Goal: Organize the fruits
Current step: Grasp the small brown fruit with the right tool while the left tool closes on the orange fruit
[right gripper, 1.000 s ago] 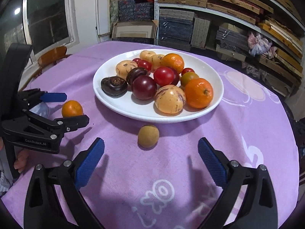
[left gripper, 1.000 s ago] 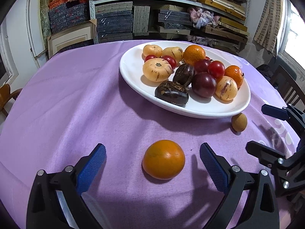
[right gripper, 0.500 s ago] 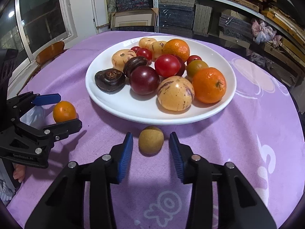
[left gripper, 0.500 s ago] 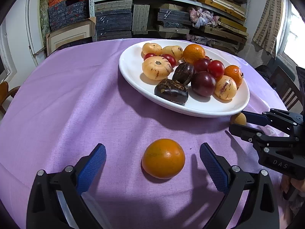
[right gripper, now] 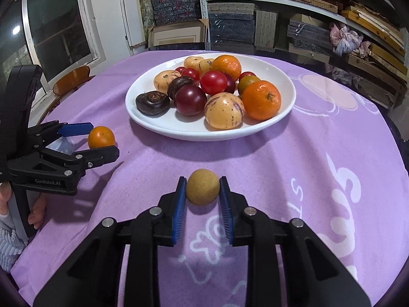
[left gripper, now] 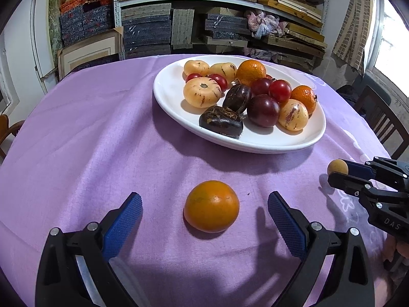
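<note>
A white plate (left gripper: 301,142) (right gripper: 283,110) on the purple tablecloth holds several fruits: oranges, red tomatoes, striped yellow melons and dark purple fruits. An orange (left gripper: 211,206) (right gripper: 101,137) lies on the cloth between the fingers of my open left gripper (left gripper: 204,213) (right gripper: 98,138), which do not touch it. My right gripper (right gripper: 202,192) (left gripper: 338,172) is shut on a small tan round fruit (right gripper: 202,190) (left gripper: 337,166), just in front of the plate's near rim.
Shelves stacked with boxes and frames stand behind the round table. Wooden chairs (left gripper: 378,117) (right gripper: 69,81) stand at the table's edges. A window (right gripper: 56,30) is at the left. White patterns mark the cloth (right gripper: 342,194).
My right gripper moved forward and closed its fingers on the tan fruit. My left gripper stayed open around the orange.
</note>
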Demonstrator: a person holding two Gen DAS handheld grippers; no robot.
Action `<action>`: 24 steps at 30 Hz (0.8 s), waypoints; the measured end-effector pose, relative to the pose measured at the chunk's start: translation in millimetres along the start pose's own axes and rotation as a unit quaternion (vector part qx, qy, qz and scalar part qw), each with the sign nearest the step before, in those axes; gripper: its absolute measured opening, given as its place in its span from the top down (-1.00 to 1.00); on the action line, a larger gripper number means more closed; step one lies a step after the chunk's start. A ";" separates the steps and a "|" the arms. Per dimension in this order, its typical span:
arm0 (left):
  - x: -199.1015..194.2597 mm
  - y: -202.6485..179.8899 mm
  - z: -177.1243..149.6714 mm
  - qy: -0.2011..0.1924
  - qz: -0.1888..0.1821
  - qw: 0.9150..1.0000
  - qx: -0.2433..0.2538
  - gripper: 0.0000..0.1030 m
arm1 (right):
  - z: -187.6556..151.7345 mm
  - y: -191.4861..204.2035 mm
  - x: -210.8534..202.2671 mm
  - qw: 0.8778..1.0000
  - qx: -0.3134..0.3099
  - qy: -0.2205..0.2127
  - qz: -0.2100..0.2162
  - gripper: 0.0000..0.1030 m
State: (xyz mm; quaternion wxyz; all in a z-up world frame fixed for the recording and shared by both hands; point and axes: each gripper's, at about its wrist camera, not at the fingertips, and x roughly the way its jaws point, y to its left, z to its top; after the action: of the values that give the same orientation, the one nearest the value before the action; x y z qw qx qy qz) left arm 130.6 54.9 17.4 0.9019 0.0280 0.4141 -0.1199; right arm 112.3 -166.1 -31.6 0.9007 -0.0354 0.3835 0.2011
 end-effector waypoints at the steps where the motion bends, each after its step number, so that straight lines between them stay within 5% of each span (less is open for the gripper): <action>1: -0.6 -1.2 -0.2 -0.001 0.003 1.000 0.001 -0.93 | -0.5 -0.8 -0.6 1.000 0.002 0.000 0.000 0.51; 12: -11.4 -2.1 1.7 -0.032 0.024 0.999 -0.003 -0.89 | -1.3 -4.4 -0.4 1.000 0.012 0.005 0.007 0.51; 18: -4.5 -2.0 2.1 -0.013 -0.008 1.000 -0.002 0.11 | -2.5 -4.4 0.6 1.000 0.014 0.008 0.009 0.51; 24: -1.5 -8.1 -0.1 -0.005 -0.013 1.000 0.012 0.11 | -2.8 -6.2 1.2 1.000 0.018 0.011 0.012 0.51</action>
State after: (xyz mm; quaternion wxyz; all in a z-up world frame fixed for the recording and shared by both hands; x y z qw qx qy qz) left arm 127.7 47.4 18.8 0.9021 0.0326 0.4082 -0.1361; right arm 113.6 -172.0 -35.0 0.8944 -0.0163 0.3974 0.2048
